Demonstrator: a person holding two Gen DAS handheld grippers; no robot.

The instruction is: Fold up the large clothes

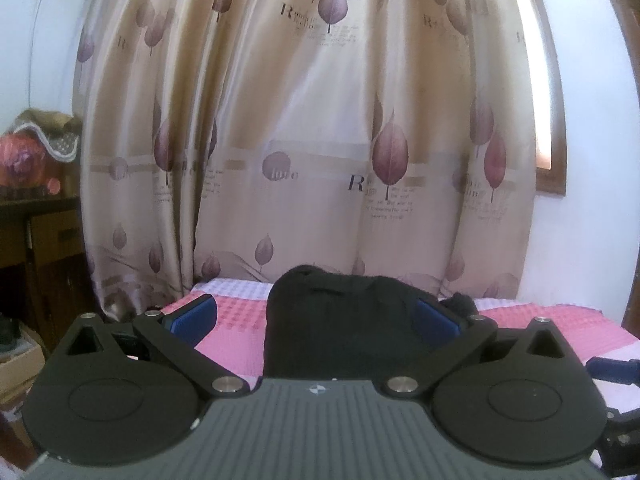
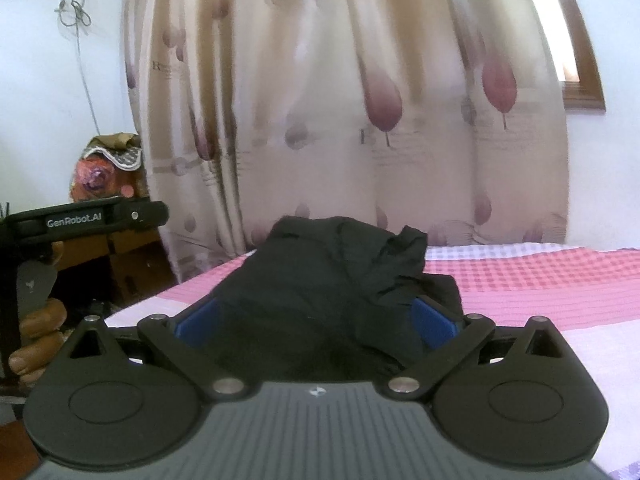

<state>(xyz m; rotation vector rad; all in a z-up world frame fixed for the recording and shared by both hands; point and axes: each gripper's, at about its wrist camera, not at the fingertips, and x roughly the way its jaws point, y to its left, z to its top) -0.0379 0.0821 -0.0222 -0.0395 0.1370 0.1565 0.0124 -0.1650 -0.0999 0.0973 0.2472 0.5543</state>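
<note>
A black garment (image 1: 340, 320) lies bunched on the pink checked bedspread (image 1: 236, 336). My left gripper (image 1: 316, 316) is open, its blue pads (image 1: 196, 314) spread wide on either side of the garment's near end. In the right wrist view the same black garment (image 2: 332, 292) lies heaped with a crumpled fold at its right. My right gripper (image 2: 316, 320) is open too, with its blue pads (image 2: 432, 322) either side of the cloth. The left gripper's body (image 2: 88, 220), held by a hand, shows at the left of the right wrist view.
A beige leaf-print curtain (image 1: 312, 140) hangs behind the bed. A dark wooden cabinet (image 1: 36, 248) with a covered pink object stands at the left. The bedspread (image 2: 540, 280) stretches to the right. A white wall and wooden window frame (image 1: 552, 176) are at the right.
</note>
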